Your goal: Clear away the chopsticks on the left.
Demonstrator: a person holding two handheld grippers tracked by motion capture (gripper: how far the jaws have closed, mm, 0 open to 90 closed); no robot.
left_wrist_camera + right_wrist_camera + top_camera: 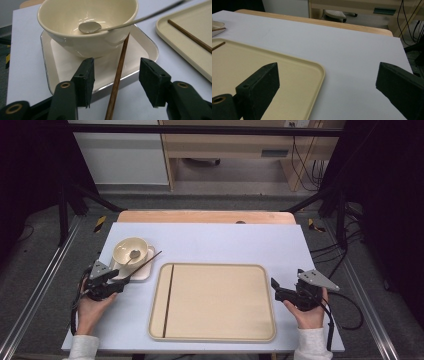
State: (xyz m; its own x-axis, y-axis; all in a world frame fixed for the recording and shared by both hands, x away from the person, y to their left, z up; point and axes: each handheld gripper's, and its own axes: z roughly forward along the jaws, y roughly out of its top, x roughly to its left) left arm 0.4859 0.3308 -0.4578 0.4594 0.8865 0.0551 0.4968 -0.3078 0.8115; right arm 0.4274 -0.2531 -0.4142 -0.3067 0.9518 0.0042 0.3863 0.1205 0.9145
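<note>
Chopstick (117, 77) between left tongs (116, 80), pads apart, not pressing it.
It leans on the square plate (147, 47) just ahead, beside bowl (87, 15) and spoon (90, 27). Right tongs (327, 85) gape wide over tray (294, 75) edge and worktop (352, 50).

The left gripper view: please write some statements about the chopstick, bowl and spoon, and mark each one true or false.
1. A chopstick lies between the open jaws of the left gripper. True.
2. The bowl stands on the big tray. False: it stands on a small square plate.
3. A spoon rests in the bowl. True.
4. The big tray is bare. False: another chopstick lies on it.
</note>
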